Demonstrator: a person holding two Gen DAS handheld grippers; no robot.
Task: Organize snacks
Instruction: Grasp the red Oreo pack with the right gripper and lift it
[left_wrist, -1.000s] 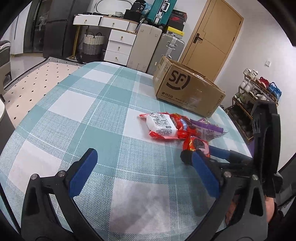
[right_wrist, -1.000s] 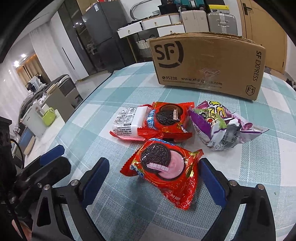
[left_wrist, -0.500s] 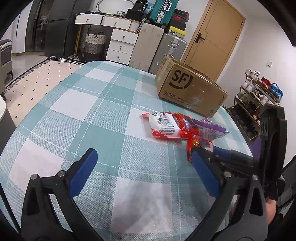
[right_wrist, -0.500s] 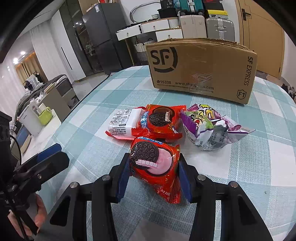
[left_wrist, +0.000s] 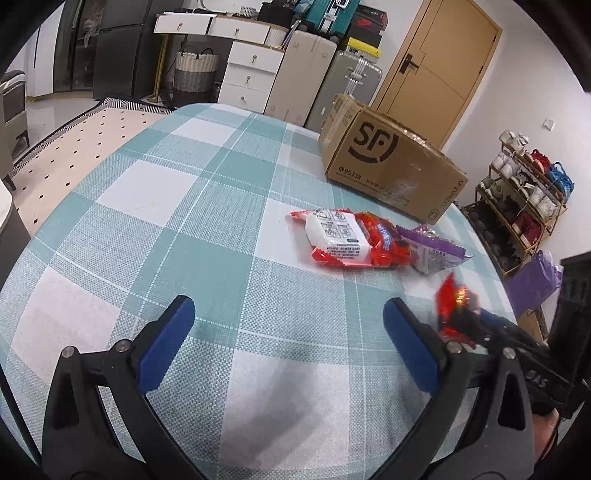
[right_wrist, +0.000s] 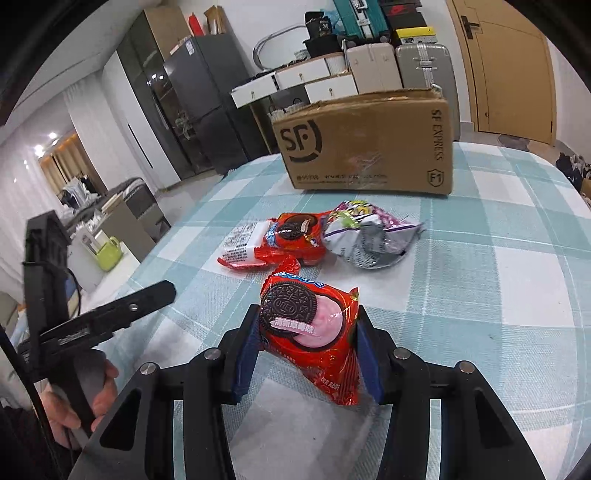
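My right gripper (right_wrist: 308, 343) is shut on a red Oreo packet (right_wrist: 310, 328) and holds it just off the checked tablecloth (right_wrist: 480, 295). The left wrist view catches that same Oreo packet (left_wrist: 452, 306) at the right, in the right gripper (left_wrist: 476, 325). Farther along the cloth lie a second red Oreo packet (right_wrist: 295, 236) with a white end and a crumpled purple snack bag (right_wrist: 369, 236); from the left they show as the red packet (left_wrist: 343, 240) and the purple bag (left_wrist: 432, 251). The left gripper (left_wrist: 288, 332) stands open over bare cloth. A brown SF cardboard box (right_wrist: 369, 147) sits behind the snacks.
The SF box (left_wrist: 388, 166) stands near the table's far right edge. Beyond the table are white drawers (left_wrist: 251, 70), suitcases (left_wrist: 347, 85), a door (left_wrist: 436, 66) and a shoe rack (left_wrist: 517, 199). A hand (right_wrist: 74, 398) grips the left tool's handle.
The right gripper's jaws closed on the near Oreo packet and lifted it off the cloth, drawing it back from the other two snacks. The left gripper stayed open and almost still.
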